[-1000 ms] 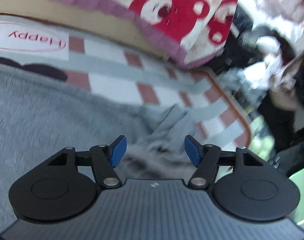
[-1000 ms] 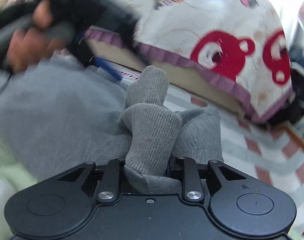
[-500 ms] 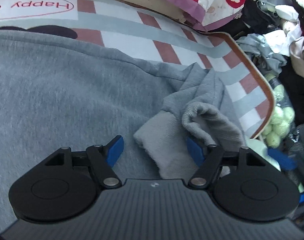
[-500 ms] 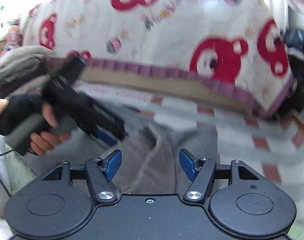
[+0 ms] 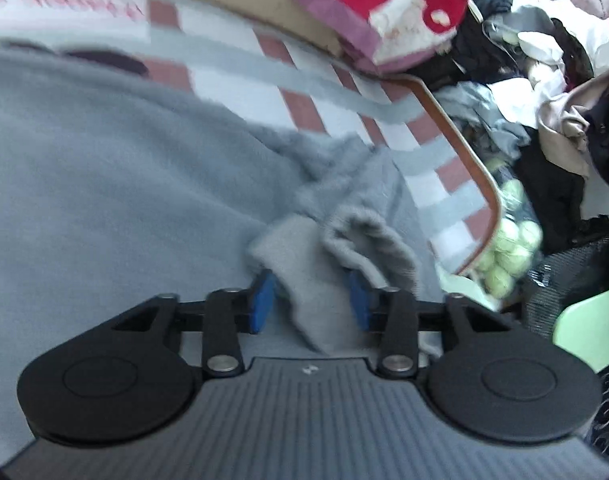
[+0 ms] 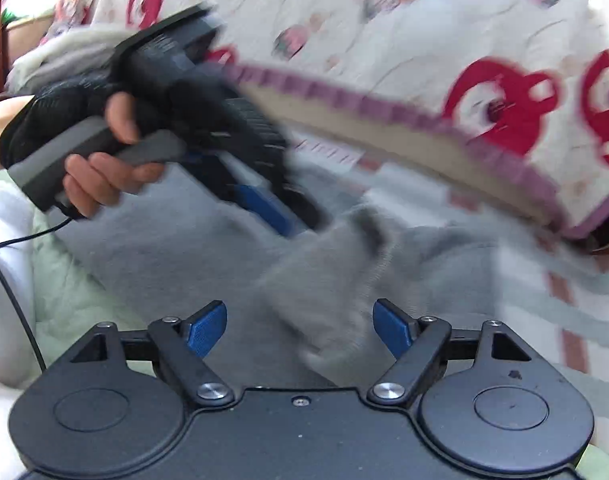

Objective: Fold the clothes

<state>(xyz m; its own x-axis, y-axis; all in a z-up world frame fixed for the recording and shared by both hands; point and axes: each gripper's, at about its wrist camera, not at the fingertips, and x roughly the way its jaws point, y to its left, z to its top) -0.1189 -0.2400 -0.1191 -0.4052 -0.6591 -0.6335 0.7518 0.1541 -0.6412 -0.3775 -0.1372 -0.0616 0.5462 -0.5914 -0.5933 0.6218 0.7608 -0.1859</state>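
The grey fleece sweatshirt (image 5: pixel 116 184) lies on the checked mat (image 5: pixel 232 60). The left gripper (image 5: pixel 310 300) is closing around its ribbed cuff (image 5: pixel 368 240) (blurred, probably not yet pinched); it may catch only one layer. The right gripper (image 6: pixel 300 326) is opening, empty.

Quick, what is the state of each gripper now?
Left gripper: jaws closing around the grey sleeve cuff of the sweatshirt; pads not clearly pressing it yet.
Right gripper: jaws opening, wide apart, holding nothing; the cuff lies loose between them.

Checked red-and-grey mat (image 5: pixel 240 60), grey sweatshirt (image 5: pixel 104 184) spread flat on it
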